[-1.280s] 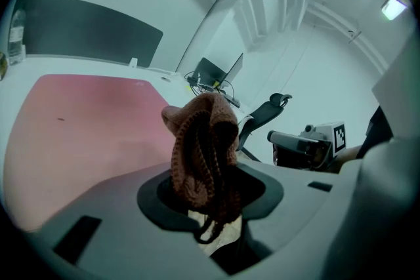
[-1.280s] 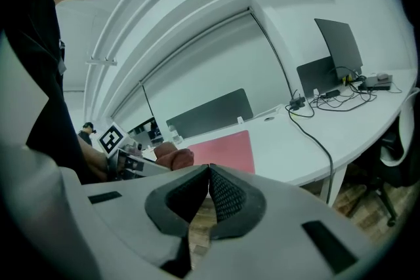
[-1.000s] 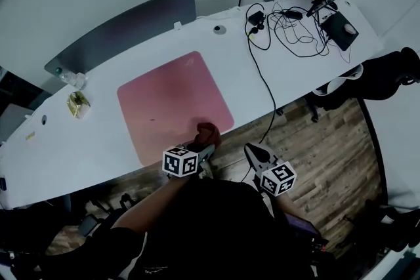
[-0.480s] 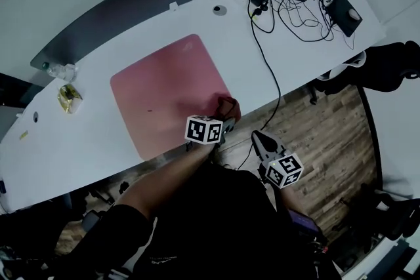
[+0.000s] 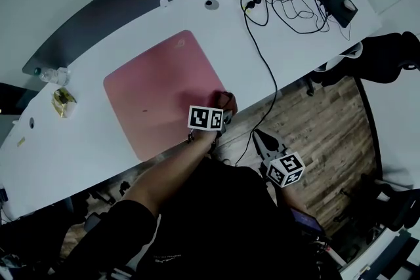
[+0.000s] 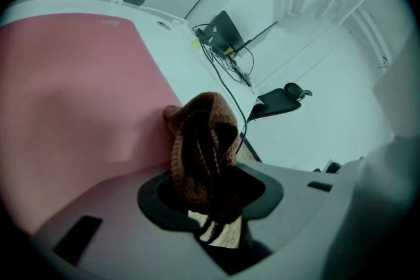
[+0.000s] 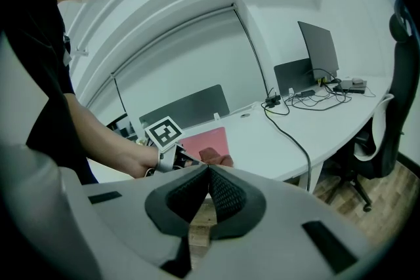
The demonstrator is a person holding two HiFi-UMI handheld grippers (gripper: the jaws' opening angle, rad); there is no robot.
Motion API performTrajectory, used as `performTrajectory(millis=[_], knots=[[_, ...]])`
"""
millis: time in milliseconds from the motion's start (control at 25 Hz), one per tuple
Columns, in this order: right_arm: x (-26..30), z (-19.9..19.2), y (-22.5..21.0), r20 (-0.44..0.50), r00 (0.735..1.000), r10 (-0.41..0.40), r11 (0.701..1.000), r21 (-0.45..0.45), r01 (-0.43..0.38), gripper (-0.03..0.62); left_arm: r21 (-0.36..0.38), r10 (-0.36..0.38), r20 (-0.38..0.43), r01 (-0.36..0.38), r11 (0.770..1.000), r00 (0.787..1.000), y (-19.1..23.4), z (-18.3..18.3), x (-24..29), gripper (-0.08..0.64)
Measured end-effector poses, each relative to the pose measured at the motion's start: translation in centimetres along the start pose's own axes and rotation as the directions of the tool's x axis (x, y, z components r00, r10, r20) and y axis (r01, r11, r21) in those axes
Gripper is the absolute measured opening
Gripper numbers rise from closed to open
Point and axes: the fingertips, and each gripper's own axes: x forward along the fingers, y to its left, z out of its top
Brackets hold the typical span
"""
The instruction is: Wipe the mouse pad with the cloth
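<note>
The left hand-held gripper [image 6: 207, 190] pinches the cloth [image 6: 200, 138] (soft, light, likely floppy; best held by its bunch) at the mouse pad's [image 5: 161, 92] 4 o'clock corner; the right hand-held gripper [image 7: 207, 170] is closed, empty.

Office. Long white desk [image 5: 295, 52] fitted with grey divider screens [image 5: 105, 13]. Open laptop [image 7: 319, 44] and tangled cables [image 5: 295, 6] at one end. Black swivel chair [image 7: 386, 131] alongside. Wood-plank floor [image 5: 321, 121].
</note>
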Motion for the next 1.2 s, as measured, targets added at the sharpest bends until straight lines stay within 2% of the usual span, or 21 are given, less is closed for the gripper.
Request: performTrajectory(millis=[200, 400, 640, 1200], knots=[[0.6, 0.2, 0.4, -0.004, 0.999, 0.037, 0.999, -0.009, -0.037, 0.026, -0.084, 0.027, 0.000, -0.027, 0.996, 1.000, 1.0, -1.0, -1.6, 0.138], [1.2, 0.3, 1.2, -0.008, 0.997, 0.079, 0.997, -0.025, -0.080, 0.026, -0.106, 0.058, 0.017, -0.056, 0.993, 0.998, 2.7, -2.4, -3.8, 0.138], [1.9, 0.5, 1.6, -0.009, 0.993, 0.115, 0.992, -0.043, -0.116, 0.026, -0.076, 0.114, 0.025, -0.111, 0.991, 0.993, 5.1, -4.6, -7.2, 0.138], [4.6, 0.7, 4.3, -0.032, 0.981, 0.192, 0.978, -0.071, -0.194, 0.026, -0.108, 0.200, 0.039, -0.195, 0.975, 0.979, 10.5, -9.2, -15.2, 0.138]])
